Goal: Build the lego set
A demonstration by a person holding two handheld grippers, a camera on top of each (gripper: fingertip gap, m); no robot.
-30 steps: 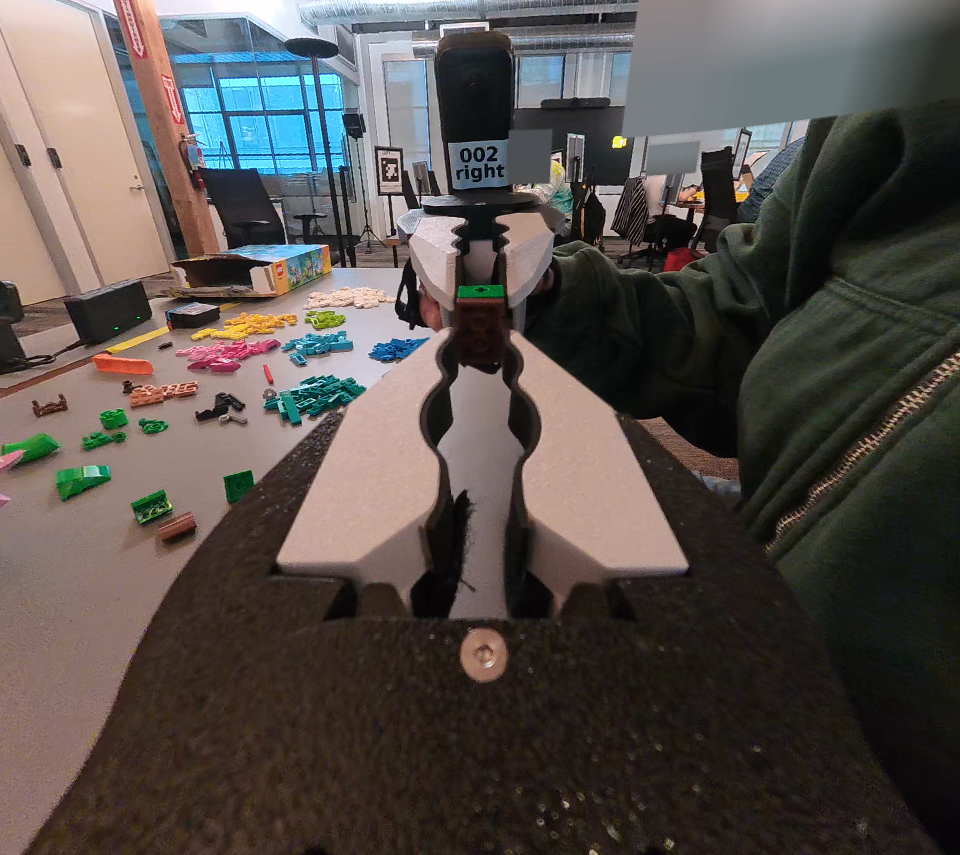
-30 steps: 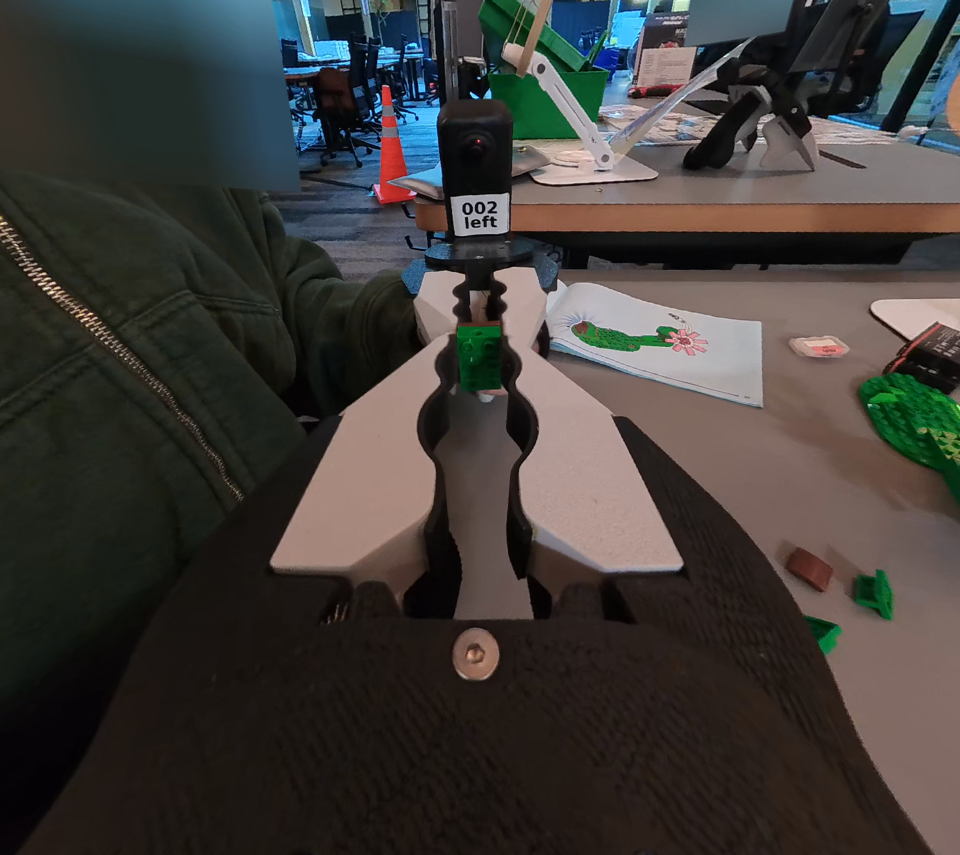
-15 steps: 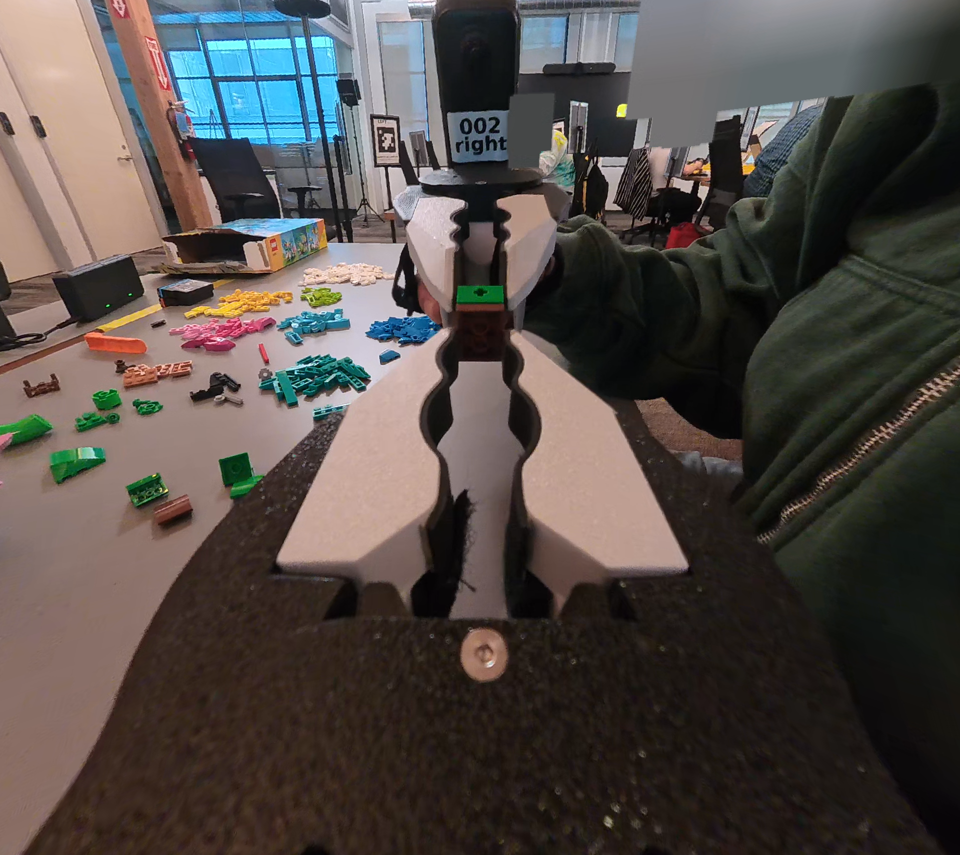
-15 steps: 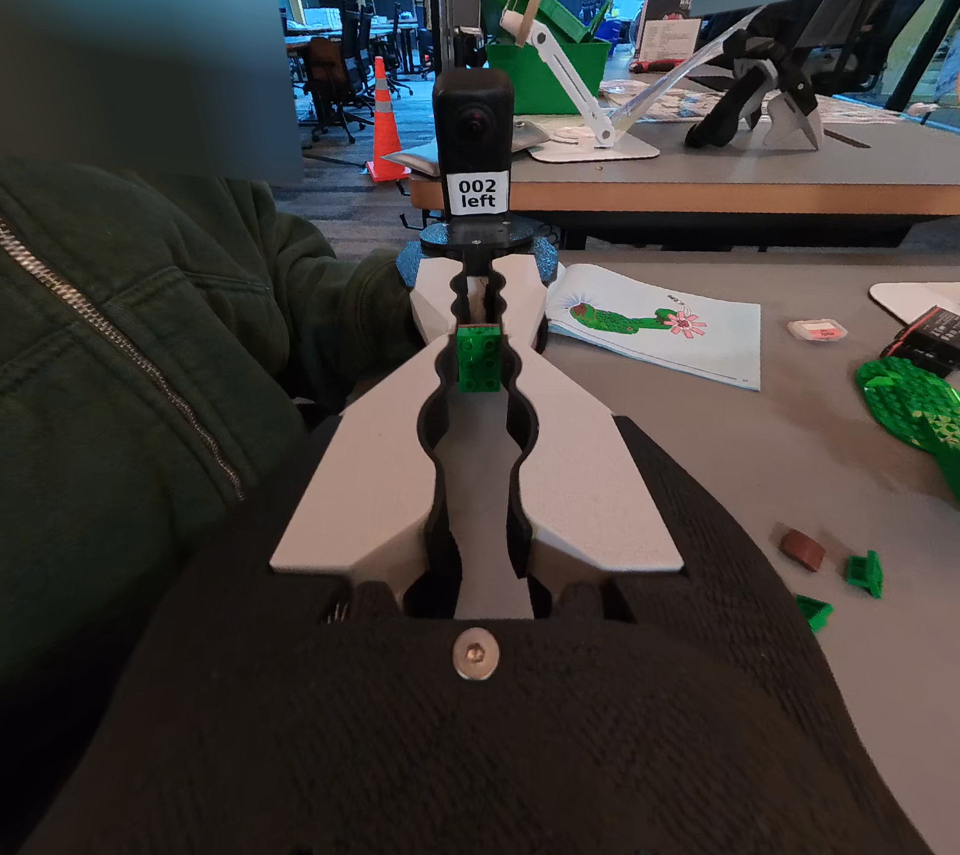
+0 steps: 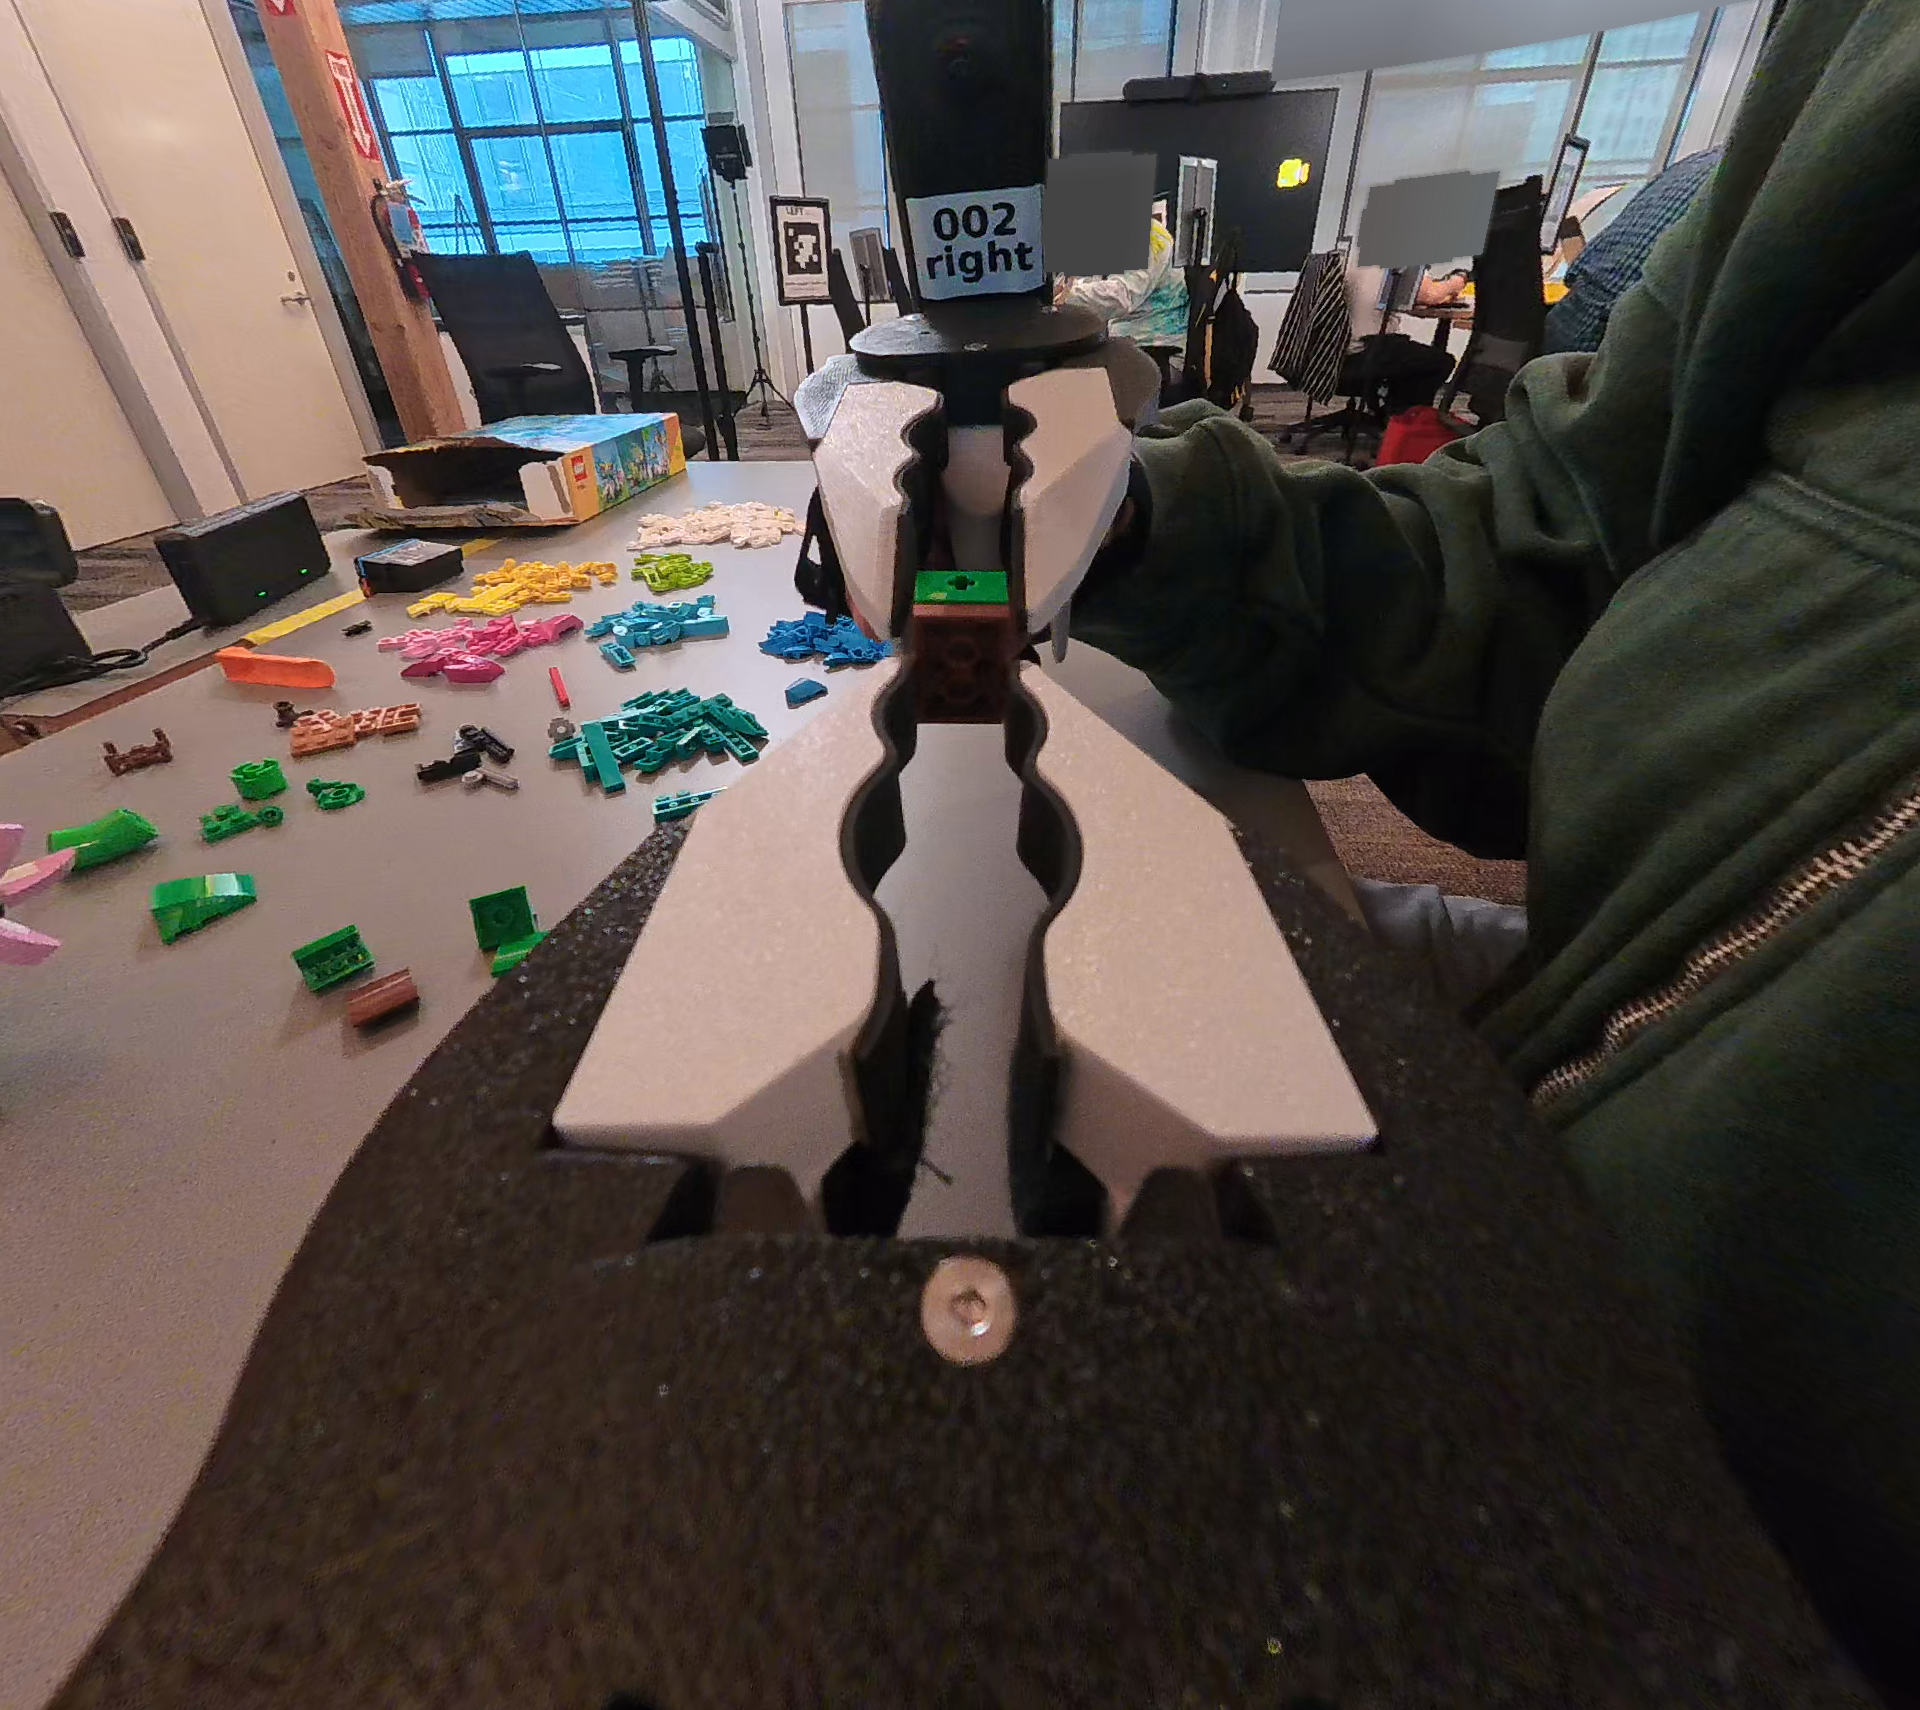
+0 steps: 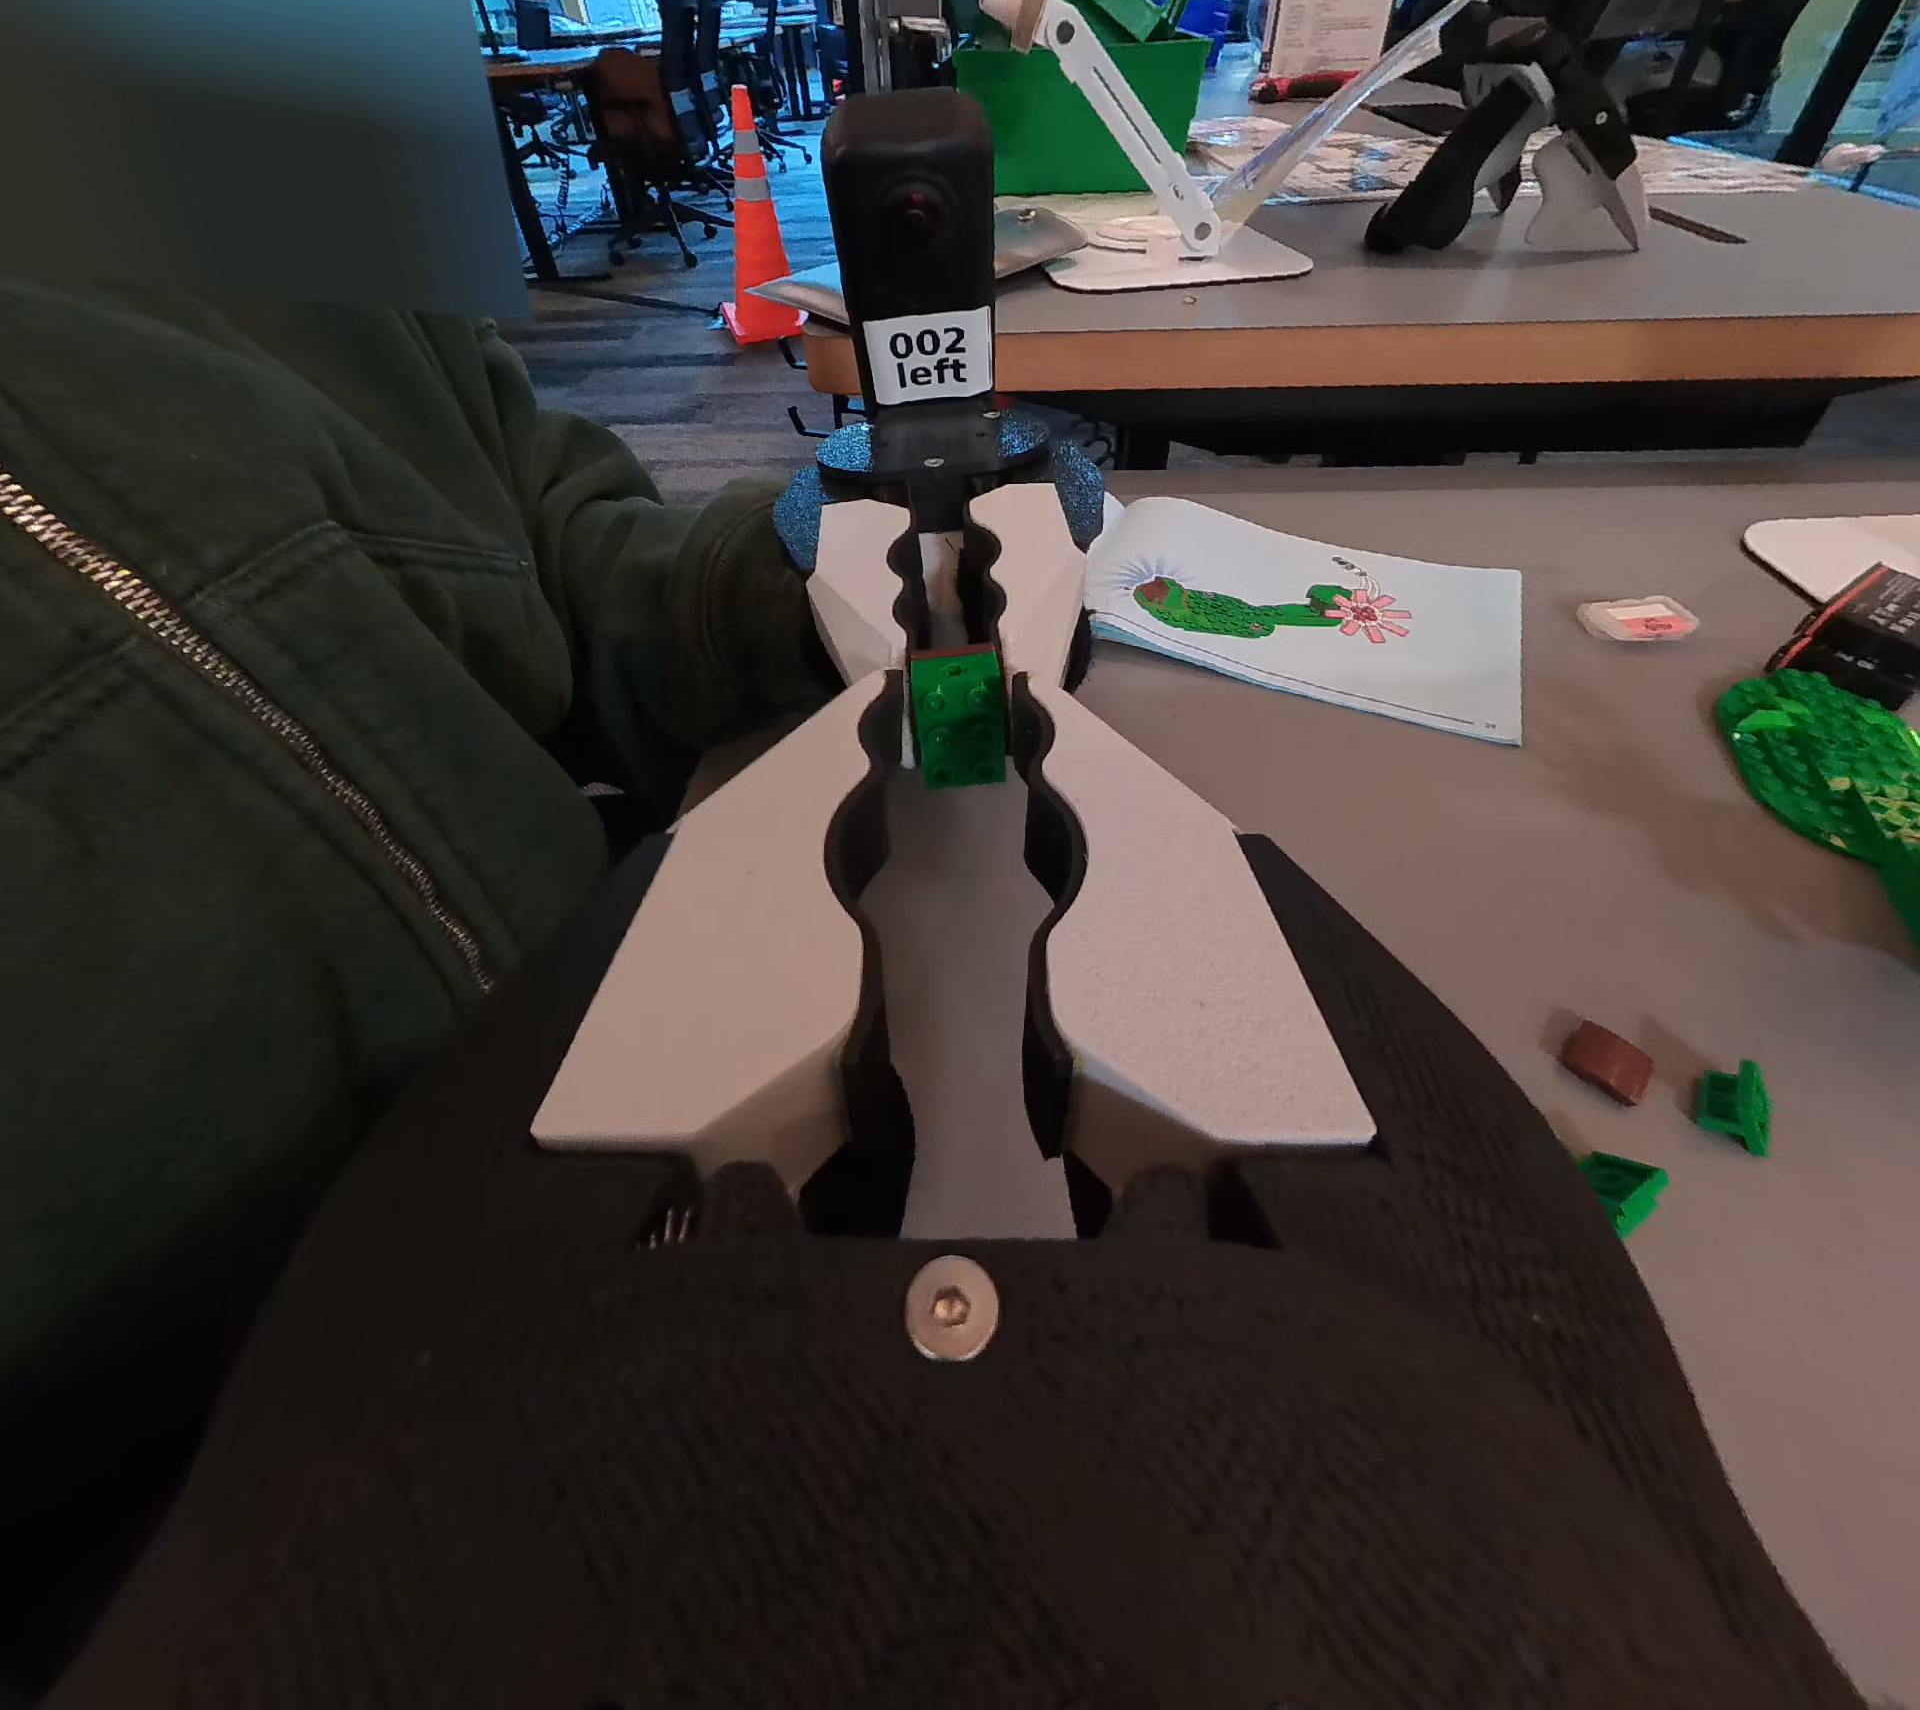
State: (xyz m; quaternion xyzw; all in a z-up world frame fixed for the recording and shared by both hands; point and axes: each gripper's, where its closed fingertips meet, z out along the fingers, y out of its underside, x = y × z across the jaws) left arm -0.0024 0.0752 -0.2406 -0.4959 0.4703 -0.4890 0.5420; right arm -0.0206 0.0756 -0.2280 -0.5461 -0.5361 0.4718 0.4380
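Mating mid-air: left gripper (image 5: 961, 704) clamps brown brick (image 5: 961, 673), right gripper (image 6: 956, 730) clamps green brick (image 6: 958, 720), tips facing, bricks touching above grey table (image 6: 1455, 850). Keep studs aligned, push straight, both grips tight.

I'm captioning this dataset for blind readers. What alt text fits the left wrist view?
The left tool grips a brown brick, pressed against a green brick held by the facing right tool, above a grey table. Sorted piles of coloured pieces lie to the left; a green-sleeved arm enters from the right.
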